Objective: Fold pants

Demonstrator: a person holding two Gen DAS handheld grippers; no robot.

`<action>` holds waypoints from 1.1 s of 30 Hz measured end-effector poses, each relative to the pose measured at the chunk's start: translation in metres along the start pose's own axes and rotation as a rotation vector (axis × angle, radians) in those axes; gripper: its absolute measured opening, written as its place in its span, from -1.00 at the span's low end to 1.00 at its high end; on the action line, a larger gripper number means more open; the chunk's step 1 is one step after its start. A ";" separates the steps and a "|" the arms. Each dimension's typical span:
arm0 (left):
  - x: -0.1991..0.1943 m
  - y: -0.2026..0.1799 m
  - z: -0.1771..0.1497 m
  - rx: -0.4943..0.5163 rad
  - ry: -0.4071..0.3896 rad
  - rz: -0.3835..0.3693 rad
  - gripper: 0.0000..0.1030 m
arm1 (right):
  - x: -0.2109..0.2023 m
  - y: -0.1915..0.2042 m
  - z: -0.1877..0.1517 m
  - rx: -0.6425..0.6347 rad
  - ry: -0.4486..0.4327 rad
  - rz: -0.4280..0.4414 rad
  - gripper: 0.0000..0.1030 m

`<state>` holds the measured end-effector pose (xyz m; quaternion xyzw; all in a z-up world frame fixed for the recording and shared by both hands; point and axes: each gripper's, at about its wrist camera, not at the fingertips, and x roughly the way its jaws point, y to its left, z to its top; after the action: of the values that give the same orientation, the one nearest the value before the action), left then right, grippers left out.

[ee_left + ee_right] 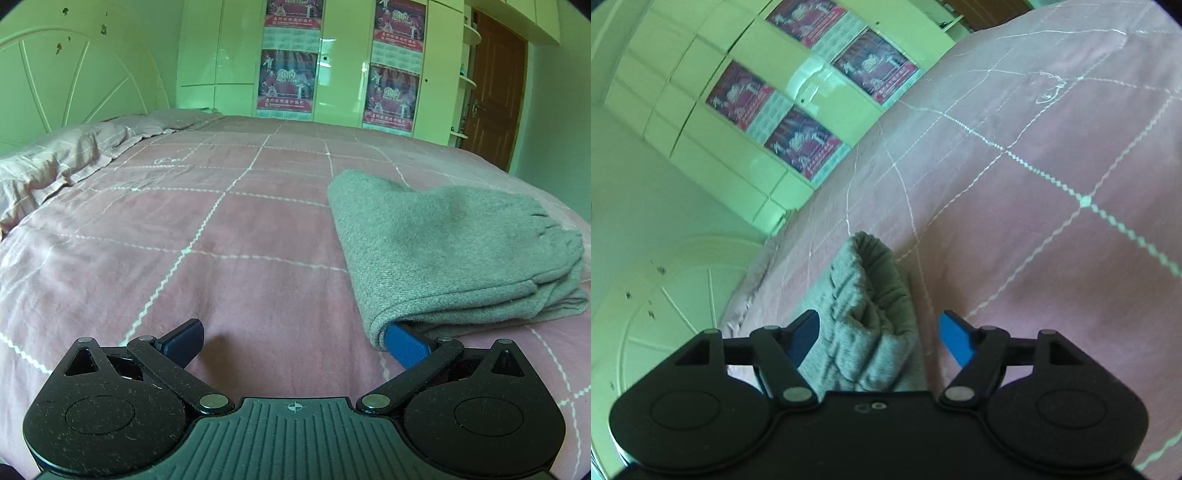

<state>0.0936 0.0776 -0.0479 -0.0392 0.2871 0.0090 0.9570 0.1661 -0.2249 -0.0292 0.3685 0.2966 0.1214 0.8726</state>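
While the pink checked bed cover [207, 229] fills most of what you see, the tall pale wardrobe [343, 66] with its red posters [286, 79] stands past the far edge of the bed, a brown door [495, 92] to its right and a white headboard [74, 81] off to the left; the grey pants [454, 251] lie folded into a thick stack on the right part of the cover, their gathered waistband facing your right gripper [877, 338]; your left gripper [295, 341] sits low at the near edge with its jaws spread wide, one blue pad tucked just under the near corner of the stack and the other resting apart over bare cover; your right gripper's jaws stand apart on either side of the bunched waistband, and neither pad presses on the cloth.
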 end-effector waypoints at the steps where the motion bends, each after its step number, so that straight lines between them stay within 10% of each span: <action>1: -0.003 0.000 0.003 -0.010 -0.011 -0.016 1.00 | 0.001 -0.002 0.001 -0.008 0.013 0.003 0.28; 9: -0.015 0.002 0.033 -0.082 -0.089 -0.166 1.00 | 0.018 -0.015 -0.006 0.034 0.095 0.051 0.51; 18: 0.113 0.020 0.050 -0.518 0.249 -0.465 1.00 | 0.045 -0.026 0.009 0.109 0.185 0.099 0.51; 30: 0.191 0.017 0.068 -0.626 0.366 -0.648 1.00 | 0.089 -0.018 0.026 0.100 0.345 0.137 0.90; 32: 0.202 0.006 0.071 -0.609 0.394 -0.665 0.98 | 0.093 -0.016 0.029 0.074 0.409 0.155 0.79; 33: 0.206 0.001 0.073 -0.590 0.408 -0.682 0.61 | 0.094 -0.017 0.029 0.074 0.434 0.174 0.16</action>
<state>0.3054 0.0833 -0.1005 -0.4011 0.4248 -0.2320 0.7777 0.2582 -0.2130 -0.0650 0.3898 0.4486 0.2617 0.7605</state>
